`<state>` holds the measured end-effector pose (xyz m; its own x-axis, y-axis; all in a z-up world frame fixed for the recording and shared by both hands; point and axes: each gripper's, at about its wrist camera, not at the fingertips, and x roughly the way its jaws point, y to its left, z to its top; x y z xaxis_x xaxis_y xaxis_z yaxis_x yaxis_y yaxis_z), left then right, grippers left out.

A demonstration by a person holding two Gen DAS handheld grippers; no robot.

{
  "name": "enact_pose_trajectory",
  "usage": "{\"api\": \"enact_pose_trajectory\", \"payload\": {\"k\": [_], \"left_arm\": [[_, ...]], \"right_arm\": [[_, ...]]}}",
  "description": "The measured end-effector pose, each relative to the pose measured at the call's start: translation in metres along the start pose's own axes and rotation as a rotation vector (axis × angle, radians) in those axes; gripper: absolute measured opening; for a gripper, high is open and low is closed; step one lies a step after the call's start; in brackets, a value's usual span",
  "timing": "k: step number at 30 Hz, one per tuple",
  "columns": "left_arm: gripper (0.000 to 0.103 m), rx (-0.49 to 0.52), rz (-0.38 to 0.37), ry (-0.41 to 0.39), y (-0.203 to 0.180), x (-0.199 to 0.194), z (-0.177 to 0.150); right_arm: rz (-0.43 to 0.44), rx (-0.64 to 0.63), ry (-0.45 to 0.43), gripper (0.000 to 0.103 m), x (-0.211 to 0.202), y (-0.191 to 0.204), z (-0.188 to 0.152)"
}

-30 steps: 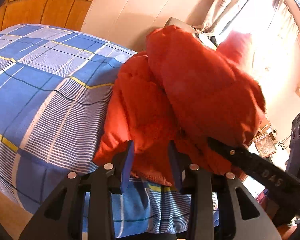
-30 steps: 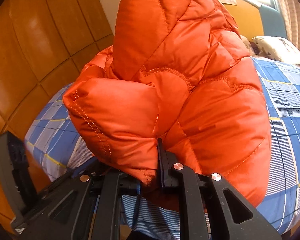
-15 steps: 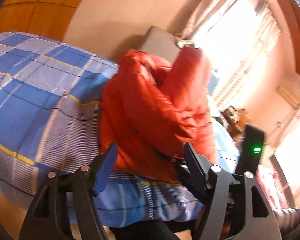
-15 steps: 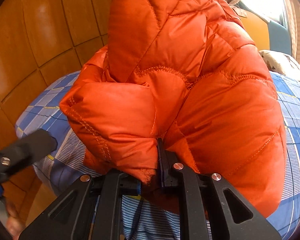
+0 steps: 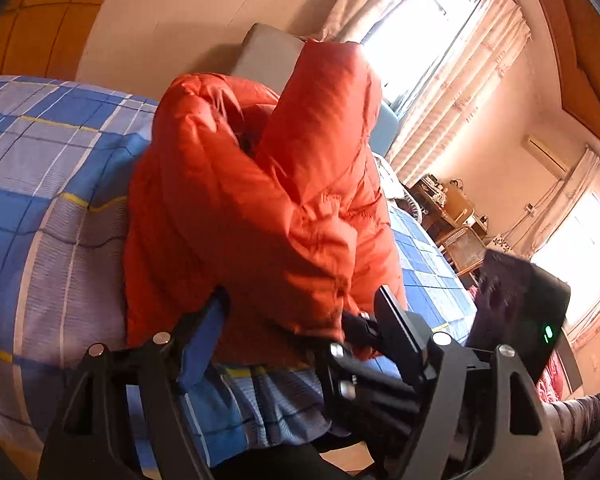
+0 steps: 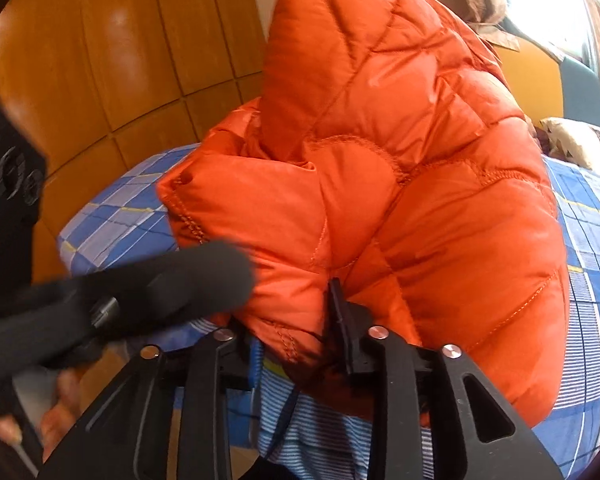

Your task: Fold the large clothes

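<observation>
An orange quilted puffer jacket (image 5: pixel 268 200) is bunched in a tall heap near the front edge of a bed with a blue plaid sheet (image 5: pixel 52 168). My left gripper (image 5: pixel 300 312) is open, its two fingers wide apart on either side of the jacket's lower edge. My right gripper (image 6: pixel 296 320) is shut on a fold at the bottom of the jacket (image 6: pixel 400 160) and holds it up off the sheet (image 6: pixel 588 240). The left gripper shows blurred at the left of the right wrist view (image 6: pixel 120 292).
A wooden panelled wall (image 6: pixel 120 60) stands behind the bed. A grey headboard or cushion (image 5: pixel 268 56) and curtained windows (image 5: pixel 440 60) are beyond the jacket. A patterned pillow (image 6: pixel 580 144) lies on the far right. Cluttered furniture (image 5: pixel 452 208) stands past the bed.
My left gripper has opened wider and swung right, closer to the right gripper. The jacket stays pinched in my right gripper and stands a little taller.
</observation>
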<state>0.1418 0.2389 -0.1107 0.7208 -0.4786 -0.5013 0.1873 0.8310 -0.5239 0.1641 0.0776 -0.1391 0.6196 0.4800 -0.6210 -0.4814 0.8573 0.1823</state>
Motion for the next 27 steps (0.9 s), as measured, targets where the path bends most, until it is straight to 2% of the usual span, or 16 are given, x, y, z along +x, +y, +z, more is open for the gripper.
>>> {"api": "enact_pose_trajectory", "payload": {"k": [8,12,13,14,17,22,27], "left_arm": [[0.071,-0.008,0.066,0.028,0.004,0.020,0.004],[0.053,-0.013,0.083,0.015,0.004,0.026,0.002],[0.046,-0.015,0.086,0.010,0.005,0.026,0.001],[0.038,-0.016,0.081,0.006,0.005,0.026,0.000],[0.025,-0.022,0.066,-0.011,0.008,0.024,-0.004],[0.013,-0.105,0.031,-0.023,0.034,0.021,-0.013],[0.012,-0.179,-0.005,-0.037,0.056,0.023,-0.026]], "right_arm": [[0.007,-0.034,0.002,0.034,-0.006,0.004,0.001],[0.012,-0.042,0.012,0.034,-0.005,0.010,-0.001],[0.011,-0.048,0.013,0.034,-0.007,0.010,-0.002],[0.010,-0.050,0.015,0.034,-0.009,0.011,-0.002],[0.019,-0.055,0.022,0.034,-0.014,0.010,-0.003],[0.044,-0.060,0.030,0.034,-0.038,0.007,-0.008],[0.026,0.003,0.012,0.034,-0.065,-0.012,-0.008]]}}
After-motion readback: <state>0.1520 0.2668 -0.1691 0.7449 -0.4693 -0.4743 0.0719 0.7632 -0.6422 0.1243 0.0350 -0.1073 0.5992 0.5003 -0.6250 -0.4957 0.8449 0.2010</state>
